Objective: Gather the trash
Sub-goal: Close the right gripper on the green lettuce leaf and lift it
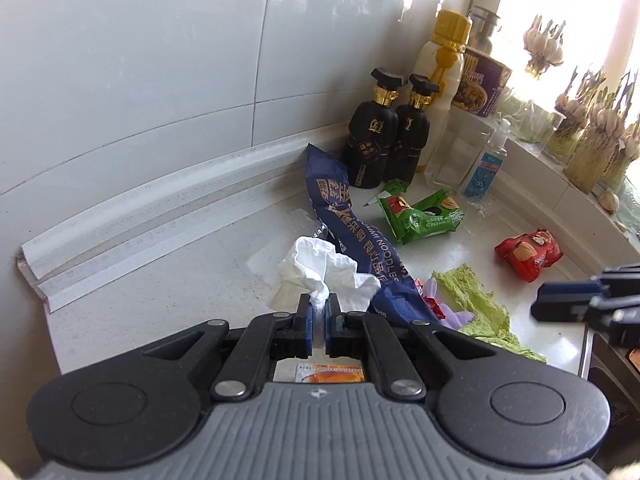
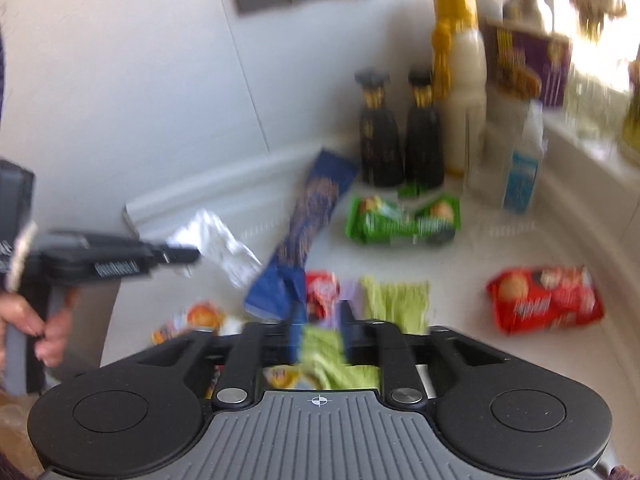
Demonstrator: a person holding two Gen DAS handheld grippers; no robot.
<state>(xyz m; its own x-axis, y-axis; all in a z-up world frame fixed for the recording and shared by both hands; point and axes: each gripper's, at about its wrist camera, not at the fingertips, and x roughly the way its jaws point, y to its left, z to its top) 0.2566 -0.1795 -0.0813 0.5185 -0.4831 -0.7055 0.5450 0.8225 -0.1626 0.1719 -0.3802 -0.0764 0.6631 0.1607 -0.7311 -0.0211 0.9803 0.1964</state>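
Left wrist view: the left gripper pinched a white tissue between nearly closed jaws, above the counter, beside the blue wrapper. Right wrist view, blurred: the right gripper had jaws narrowly apart around a lettuce leaf; contact could not be confirmed.

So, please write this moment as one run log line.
left gripper: shut on white tissue | right gripper: around lettuce leaf, blurred
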